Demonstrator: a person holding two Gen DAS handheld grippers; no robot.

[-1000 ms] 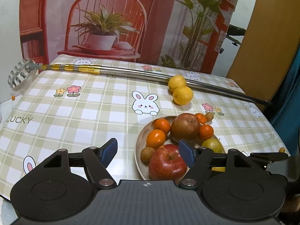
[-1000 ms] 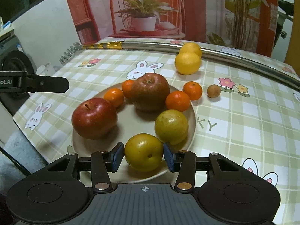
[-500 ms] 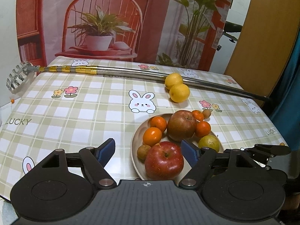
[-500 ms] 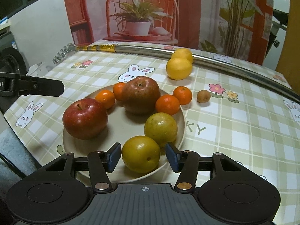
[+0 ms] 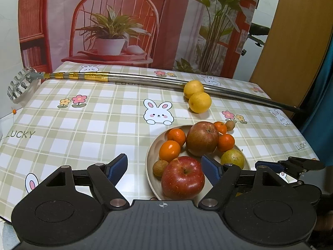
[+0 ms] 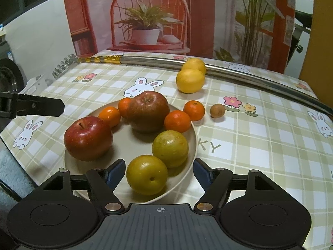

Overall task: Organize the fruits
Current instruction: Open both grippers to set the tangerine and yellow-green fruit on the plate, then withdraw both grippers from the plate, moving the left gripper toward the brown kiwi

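Observation:
A beige plate holds a red apple, a brownish apple, two green-yellow plums, several tangerines and a small brown fruit. On the cloth lie a tangerine, a small brown fruit and two lemons. My right gripper is open around the near plum, without touching it. My left gripper is open at the plate's near-left edge, by the red apple.
A long steel pole with a gold section and a claw end lies across the far side of the table. A picture backdrop stands behind. The left gripper's finger shows in the right wrist view. The table's edges are near on both sides.
My right gripper has opened wider and drawn back, leaving the near plum on the plate. My left gripper has pulled back slightly from the plate.

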